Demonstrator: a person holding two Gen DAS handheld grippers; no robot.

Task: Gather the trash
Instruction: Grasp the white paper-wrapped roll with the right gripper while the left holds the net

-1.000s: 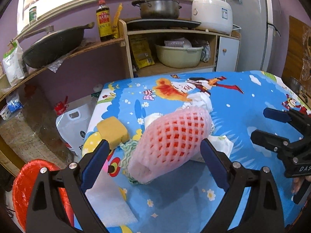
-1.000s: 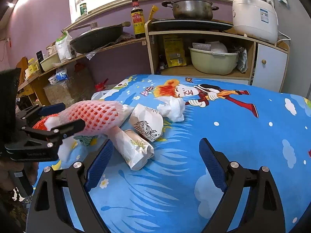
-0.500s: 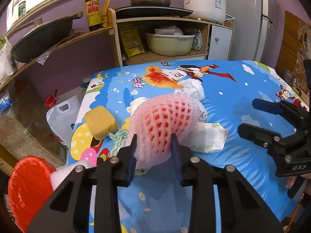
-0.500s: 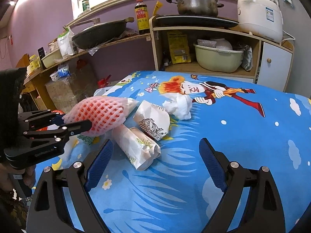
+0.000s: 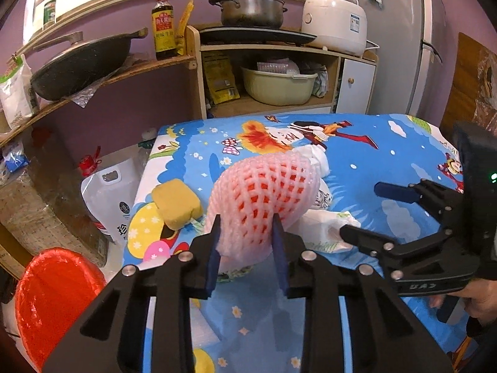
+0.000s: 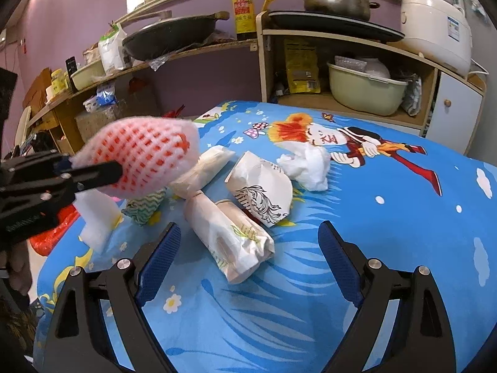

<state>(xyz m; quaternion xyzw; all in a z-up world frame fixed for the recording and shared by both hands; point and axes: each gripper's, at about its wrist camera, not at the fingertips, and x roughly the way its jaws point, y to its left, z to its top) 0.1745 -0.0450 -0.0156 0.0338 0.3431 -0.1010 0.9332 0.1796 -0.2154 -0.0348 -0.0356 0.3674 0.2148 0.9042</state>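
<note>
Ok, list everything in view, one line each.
foam fruit net: 1, pink, in left gripper
paper wrappers: 3, white, mid table
tissue: 1, white, beyond wrappers
sponge: 1, yellow, table's left edge
foam sheet: 1, white, beside net
bin: 1, red, floor left
table: 1, blue cartoon cloth
wok: 1, black, shelf
pot: 1, steel, cabinet top
left gripper: shut on net
right gripper: open

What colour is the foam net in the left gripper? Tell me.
Pink foam net, red showing through; left wrist view.
</note>
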